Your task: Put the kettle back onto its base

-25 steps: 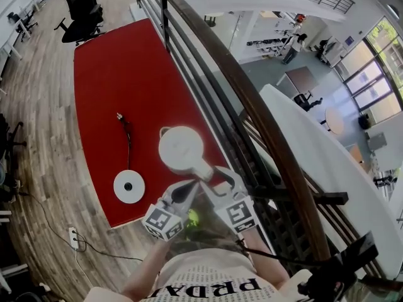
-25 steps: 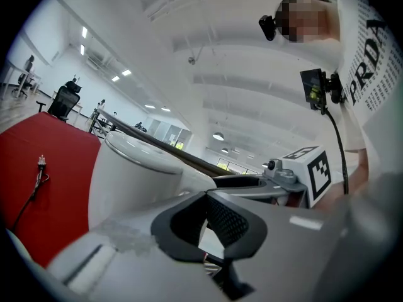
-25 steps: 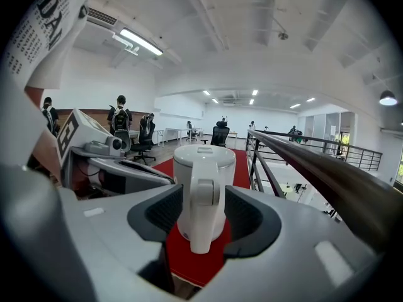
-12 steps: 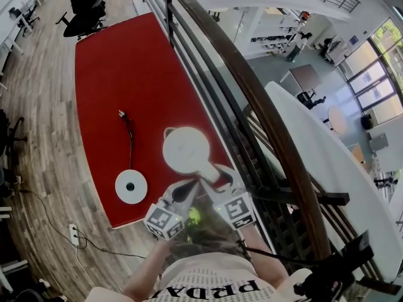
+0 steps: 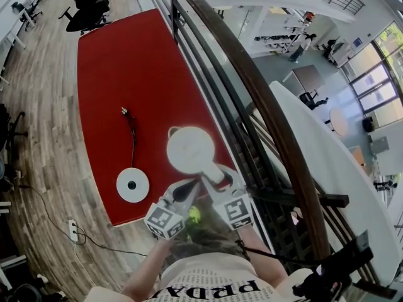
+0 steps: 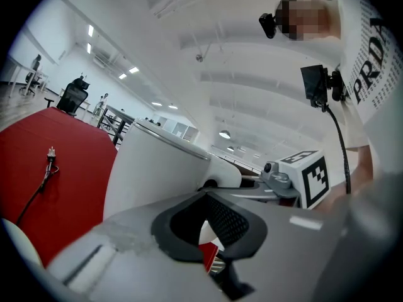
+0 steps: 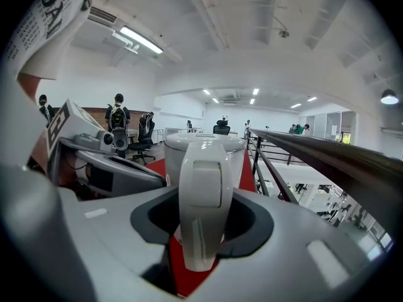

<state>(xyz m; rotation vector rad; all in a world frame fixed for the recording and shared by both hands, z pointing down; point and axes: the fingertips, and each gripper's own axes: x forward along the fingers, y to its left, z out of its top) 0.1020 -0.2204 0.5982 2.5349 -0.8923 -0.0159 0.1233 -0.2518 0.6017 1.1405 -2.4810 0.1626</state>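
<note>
A white kettle (image 5: pixel 187 148) stands on the red table (image 5: pixel 126 61), its handle (image 5: pixel 211 170) pointing toward me. The round white base (image 5: pixel 132 184) lies to the kettle's left, apart from it, with a black cable (image 5: pixel 133 137) running away from it. My right gripper (image 5: pixel 218 180) straddles the handle (image 7: pixel 200 200). Its jaws have just been closing, and a sliver of red table still shows between the left pad and the handle. My left gripper (image 5: pixel 182 192) hovers open just left of the handle, beside the kettle body (image 6: pixel 157 168), with nothing between its fingers.
A dark stair railing (image 5: pixel 252 93) runs along the table's right edge, close to the kettle. A black office chair (image 5: pixel 88 5) stands beyond the far end. A power strip (image 5: pixel 72 233) lies on the wood floor at the near left corner.
The right gripper has settled slightly lower around the handle and its jaws stand narrower. The kettle, the base and the left gripper have kept their places.
</note>
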